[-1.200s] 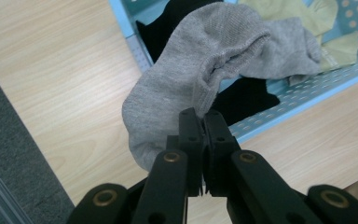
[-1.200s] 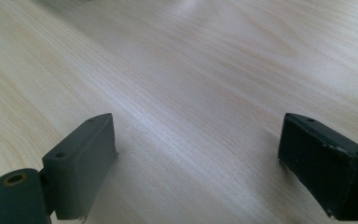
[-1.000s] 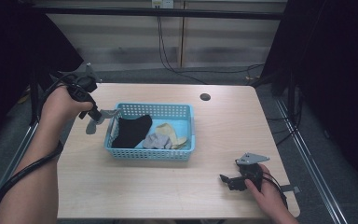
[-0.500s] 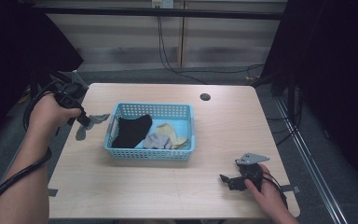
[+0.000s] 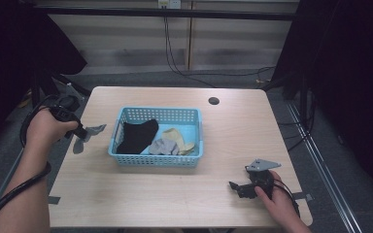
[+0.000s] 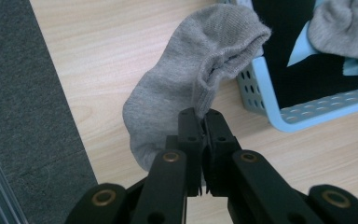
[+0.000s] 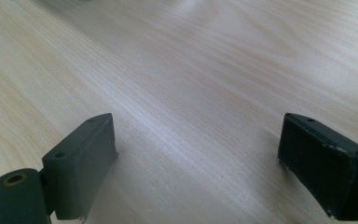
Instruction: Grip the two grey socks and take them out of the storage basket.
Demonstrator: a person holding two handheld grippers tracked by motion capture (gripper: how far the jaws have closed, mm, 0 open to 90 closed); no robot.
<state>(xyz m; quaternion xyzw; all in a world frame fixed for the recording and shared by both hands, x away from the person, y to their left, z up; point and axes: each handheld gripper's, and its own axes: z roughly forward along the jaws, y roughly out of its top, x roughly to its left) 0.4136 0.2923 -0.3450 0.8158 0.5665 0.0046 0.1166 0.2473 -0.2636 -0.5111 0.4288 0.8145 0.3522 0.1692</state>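
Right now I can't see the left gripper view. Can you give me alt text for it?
The left gripper is shut on the edge of a grey sock, which hangs over the light wooden table just outside the blue basket. In the basket lie a black sock and another grey sock; dark floor runs along the table's edge.
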